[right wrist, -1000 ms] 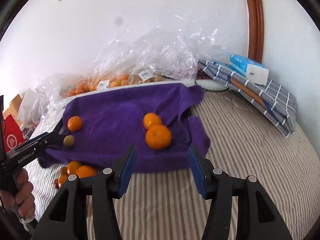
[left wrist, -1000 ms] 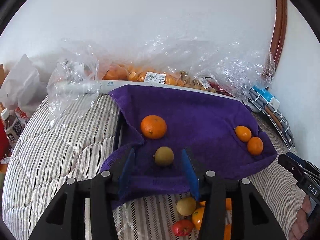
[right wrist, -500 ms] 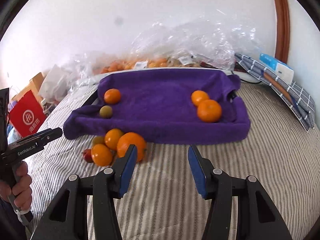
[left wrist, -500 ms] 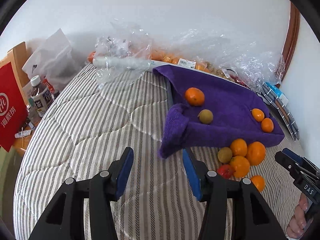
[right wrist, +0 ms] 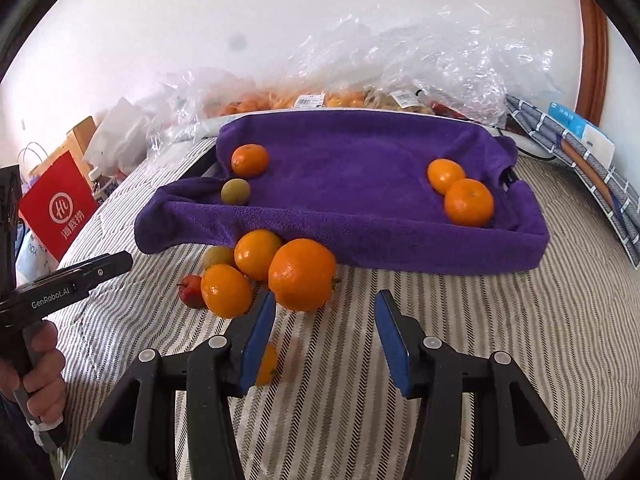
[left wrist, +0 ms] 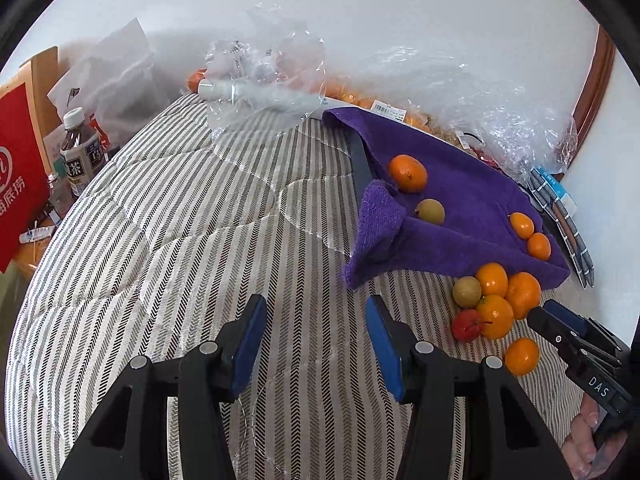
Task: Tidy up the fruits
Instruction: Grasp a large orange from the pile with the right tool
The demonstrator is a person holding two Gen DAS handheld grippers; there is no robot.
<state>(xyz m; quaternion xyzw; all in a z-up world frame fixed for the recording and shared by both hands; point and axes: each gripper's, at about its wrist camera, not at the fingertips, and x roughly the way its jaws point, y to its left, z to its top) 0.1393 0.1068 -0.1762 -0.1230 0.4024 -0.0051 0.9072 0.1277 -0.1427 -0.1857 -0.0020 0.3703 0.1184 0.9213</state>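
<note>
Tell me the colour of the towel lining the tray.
Purple. The towel shows best in the right wrist view, draped over the tray.

A striped quilted bed (left wrist: 168, 216) stands against a white wall (right wrist: 200, 20), daylit.

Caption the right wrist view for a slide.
Open tongs over a striped bed, facing loose fruit beside a purple towel.

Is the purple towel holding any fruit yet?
Yes: four pieces lie on the purple towel, three oranges and one greenish fruit.
</note>
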